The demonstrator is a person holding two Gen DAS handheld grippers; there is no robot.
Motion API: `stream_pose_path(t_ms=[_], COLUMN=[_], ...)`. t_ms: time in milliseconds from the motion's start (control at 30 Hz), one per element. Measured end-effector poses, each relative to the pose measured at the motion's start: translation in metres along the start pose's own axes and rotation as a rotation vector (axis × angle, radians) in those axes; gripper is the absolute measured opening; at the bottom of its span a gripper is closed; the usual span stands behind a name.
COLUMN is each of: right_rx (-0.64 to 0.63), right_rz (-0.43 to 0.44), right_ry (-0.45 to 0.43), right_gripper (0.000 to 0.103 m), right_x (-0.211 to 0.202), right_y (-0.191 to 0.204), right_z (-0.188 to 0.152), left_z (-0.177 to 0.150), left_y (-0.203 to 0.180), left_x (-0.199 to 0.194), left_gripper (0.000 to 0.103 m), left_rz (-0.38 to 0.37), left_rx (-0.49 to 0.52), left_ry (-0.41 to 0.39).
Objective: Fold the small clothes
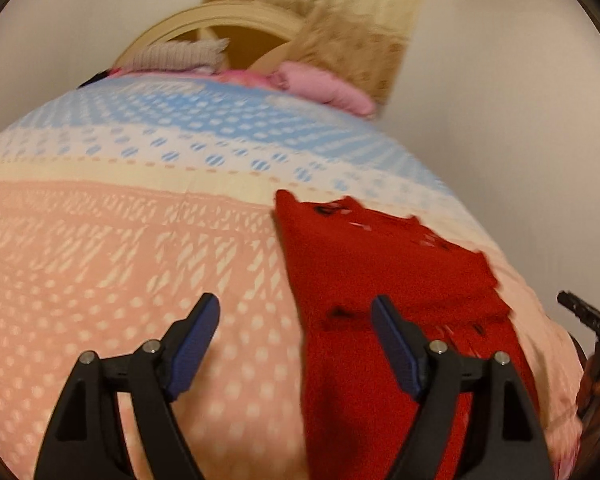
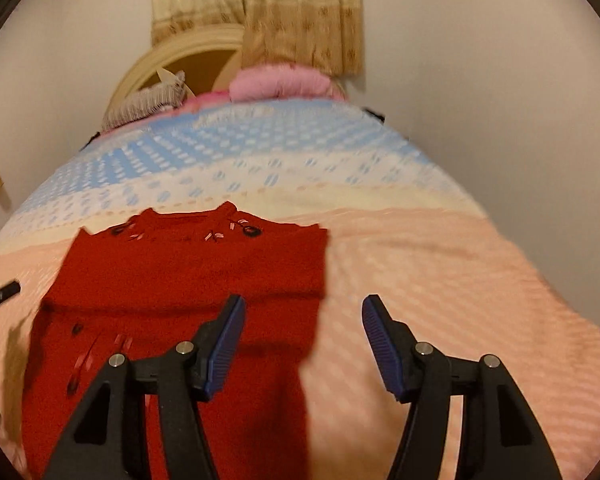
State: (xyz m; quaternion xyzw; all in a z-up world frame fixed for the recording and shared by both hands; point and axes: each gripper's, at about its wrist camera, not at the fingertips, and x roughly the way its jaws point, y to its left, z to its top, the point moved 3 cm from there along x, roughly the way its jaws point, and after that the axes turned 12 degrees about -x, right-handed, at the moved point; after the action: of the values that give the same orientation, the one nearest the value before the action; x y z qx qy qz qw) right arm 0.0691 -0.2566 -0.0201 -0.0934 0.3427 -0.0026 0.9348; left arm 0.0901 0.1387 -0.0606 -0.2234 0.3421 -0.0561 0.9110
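Note:
A small red knit top [image 1: 380,264] with dark and pink embroidery lies partly folded on the patterned bedspread [image 1: 120,240]. In the left wrist view my left gripper [image 1: 296,312] hangs above the garment's left edge, jaws wide apart with nothing between them. The same red top [image 2: 188,268] fills the lower left of the right wrist view, its upper part doubled over. My right gripper [image 2: 302,314] stands open over the garment's right edge, with nothing between its jaws. The tip of the right gripper [image 1: 588,316] shows at the right edge of the left wrist view.
A pink garment [image 2: 280,82] and a grey ribbed knit [image 2: 148,102] lie at the far end of the bed, before a round cream headboard [image 2: 188,46]. A beige curtain [image 2: 284,8] hangs on the white wall behind. The bedspread [image 2: 440,280] runs on to the right.

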Motion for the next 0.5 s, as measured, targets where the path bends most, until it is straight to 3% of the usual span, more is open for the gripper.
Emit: stream_pose_path(t_ms=[133,200,367,500], right_rx=[-0.057,-0.069,-0.005,0.018], right_rz=[0.005,0.035,0.122,0.163], right_ry=[-0.009,0.023,0.151,0.235], right_gripper=[0.063,0.063,0.063,0.063], right_x=[-0.069,-0.093,-0.102,-0.097], right_y=[-0.004,-0.002,0.007,0.021], right_z=[-0.034,-0.060,-0.130,-0.175], left_z=[-0.025,-0.048,-0.099,-0.133], left_y=[0.004,0.008,0.002,-0.008], left_x=[-0.035,-0.048,-0.061,-0.066], left_gripper=[0.085,0.085,0.085,0.085], left_rz=[-0.081,-0.145,-0.226,-0.247], left_rx=[0.049,0.035,0.046,0.069], left_ry=[0.029,0.079,0.189,0.262])
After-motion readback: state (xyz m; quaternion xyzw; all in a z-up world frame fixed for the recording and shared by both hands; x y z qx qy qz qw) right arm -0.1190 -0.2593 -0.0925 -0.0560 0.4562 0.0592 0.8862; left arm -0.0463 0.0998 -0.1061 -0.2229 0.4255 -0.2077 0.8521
